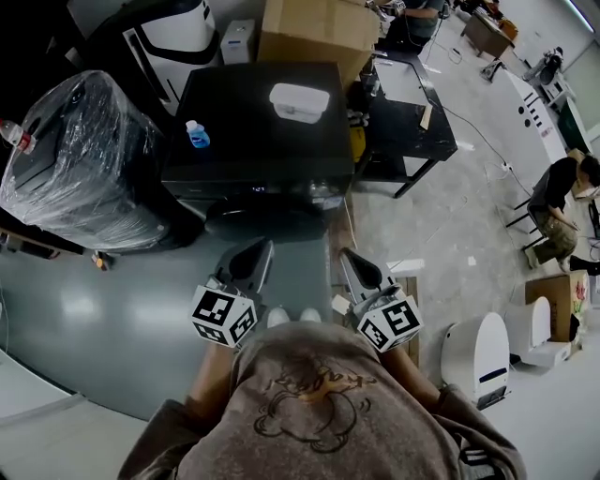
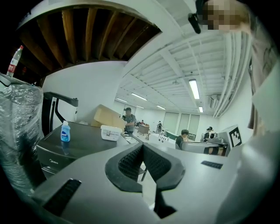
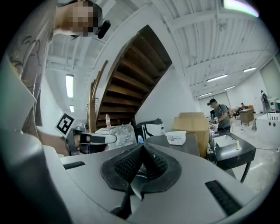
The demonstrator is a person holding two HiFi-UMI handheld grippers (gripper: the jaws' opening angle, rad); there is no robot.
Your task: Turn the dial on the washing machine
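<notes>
The black washing machine (image 1: 253, 117) stands ahead of me in the head view, its dark front panel (image 1: 246, 190) facing me; I cannot make out the dial on it. On its lid sit a small blue bottle (image 1: 196, 134) and a white container (image 1: 299, 101). My left gripper (image 1: 249, 255) and right gripper (image 1: 353, 264) hover side by side close to my body, well short of the machine. Both are shut with nothing between the pads. The left gripper view shows the shut left gripper (image 2: 142, 148) and the machine (image 2: 83, 146) at left. In the right gripper view, the shut right gripper (image 3: 142, 148) sits before the machine (image 3: 194, 146).
A bulky plastic-wrapped object (image 1: 84, 159) with a water bottle (image 1: 14, 136) on it stands left of the machine. Behind are a cardboard box (image 1: 314, 28) and a black table (image 1: 412, 112). A person (image 1: 562, 202) sits at right; a white unit (image 1: 478, 356) stands at lower right.
</notes>
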